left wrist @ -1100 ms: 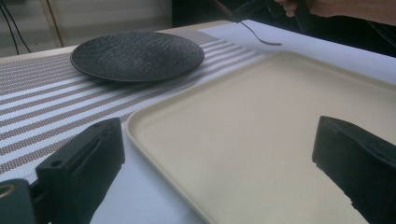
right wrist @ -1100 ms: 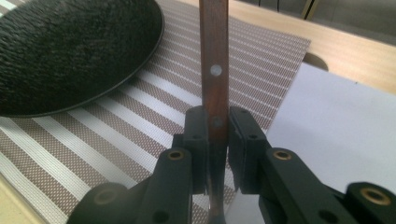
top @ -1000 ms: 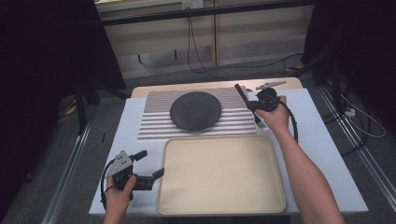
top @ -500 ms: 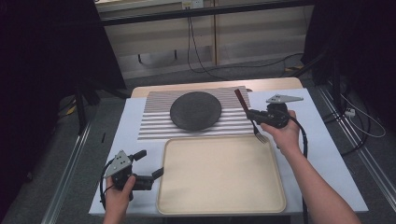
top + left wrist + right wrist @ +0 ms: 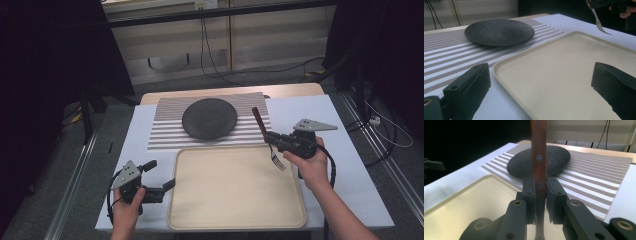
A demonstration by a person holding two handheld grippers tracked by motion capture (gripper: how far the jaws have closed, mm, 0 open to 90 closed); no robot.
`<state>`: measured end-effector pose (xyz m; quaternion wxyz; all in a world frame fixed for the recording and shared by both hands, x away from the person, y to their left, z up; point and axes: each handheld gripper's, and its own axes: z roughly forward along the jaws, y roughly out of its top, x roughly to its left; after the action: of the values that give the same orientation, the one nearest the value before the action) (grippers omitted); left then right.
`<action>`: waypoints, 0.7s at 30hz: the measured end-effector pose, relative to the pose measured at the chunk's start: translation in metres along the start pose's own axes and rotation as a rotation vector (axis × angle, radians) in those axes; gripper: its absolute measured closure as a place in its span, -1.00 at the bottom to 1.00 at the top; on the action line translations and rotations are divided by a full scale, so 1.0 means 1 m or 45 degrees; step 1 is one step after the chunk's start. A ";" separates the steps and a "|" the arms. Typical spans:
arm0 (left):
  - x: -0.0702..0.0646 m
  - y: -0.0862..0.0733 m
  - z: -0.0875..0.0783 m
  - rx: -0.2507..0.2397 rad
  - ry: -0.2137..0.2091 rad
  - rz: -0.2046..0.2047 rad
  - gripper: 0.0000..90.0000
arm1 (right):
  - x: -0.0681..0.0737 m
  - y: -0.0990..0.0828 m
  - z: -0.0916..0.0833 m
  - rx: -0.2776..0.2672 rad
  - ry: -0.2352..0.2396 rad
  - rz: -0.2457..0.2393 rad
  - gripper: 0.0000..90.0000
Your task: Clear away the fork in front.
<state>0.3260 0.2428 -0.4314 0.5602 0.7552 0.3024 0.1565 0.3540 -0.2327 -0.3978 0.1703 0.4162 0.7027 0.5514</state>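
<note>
— White table [image 5: 140, 135] with a dark floor around it, cables along the back wall. What lies on the table?

— At the far side is a striped placemat [image 5: 165, 130], and a black plate [image 5: 209, 118] rests on it. Nearer to the person lies a beige tray [image 5: 235, 187], touching the near edge of the placemat.

— And where is the fork [image 5: 267, 140]?

— It is in the air, above the far right corner of the tray. The right gripper [image 5: 278, 140] is closed on it: in the right gripper view both pads press the wooden handle [image 5: 538, 152] from two sides (the two rivets are visible). The handle points up and away toward the placemat, the metal prongs point down toward the tray, not touching it.

— The left gripper [image 5: 161, 176]?

— It rests low at the left edge of the tray, held by the left hand [image 5: 127, 210]. Its jaws stand wide apart, with nothing between them except the tray corner under them.
</note>
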 end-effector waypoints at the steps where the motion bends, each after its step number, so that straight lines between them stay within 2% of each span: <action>1: -0.001 0.001 0.001 0.001 -0.001 0.004 -0.95 | 0.003 -0.002 -0.002 -0.009 0.009 0.000 0.75; 7: -0.006 0.004 0.006 0.013 -0.017 0.016 -0.95 | 0.014 -0.014 -0.011 -0.044 0.028 0.023 0.75; 13: -0.010 0.009 0.010 0.011 -0.040 0.015 -0.95 | 0.022 -0.022 -0.019 -0.064 0.035 0.006 0.74; 18: -0.014 0.017 0.015 -0.004 -0.052 -0.001 -0.95 | 0.028 -0.024 -0.020 -0.106 0.062 0.010 0.74; 21: -0.017 0.024 0.018 -0.008 -0.061 0.011 -0.95 | 0.031 -0.027 -0.017 -0.105 0.068 0.007 0.74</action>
<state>0.3295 0.2140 -0.4124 0.5688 0.7583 0.2850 0.1419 0.3131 -0.2206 -0.4100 0.1671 0.3960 0.6823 0.5914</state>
